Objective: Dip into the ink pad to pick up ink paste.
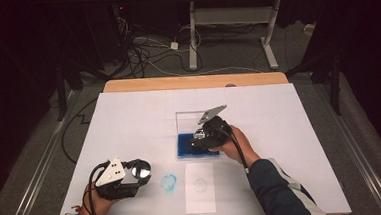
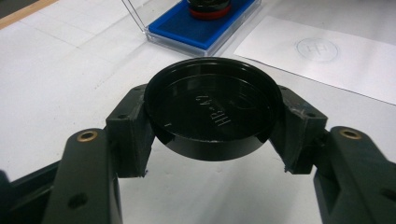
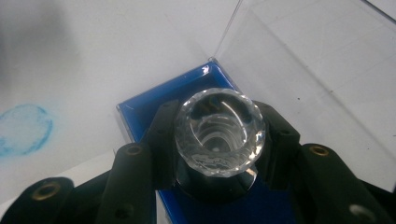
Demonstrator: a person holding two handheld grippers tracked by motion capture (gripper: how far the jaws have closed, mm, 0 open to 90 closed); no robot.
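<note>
Black cap [image 2: 212, 109] sits clenched in my left gripper [image 1: 138, 172], off near the table's [image 1: 129, 121] front edge; my right gripper [image 3: 217, 140] clamps the crystal-handled stamp [image 3: 218, 132] down on the blue ink pad [image 3: 154, 109]. Inking looks underway, pressing onto the paper sheet [image 1: 200, 199] and recapping remain

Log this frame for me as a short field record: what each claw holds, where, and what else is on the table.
left claw: shut on black round cap, held above the white table
right claw: shut on stamp with clear faceted top, on blue ink pad
pad case: clear lid open, upright
paper slip: faint round print
table mark: blue round smudge
</note>
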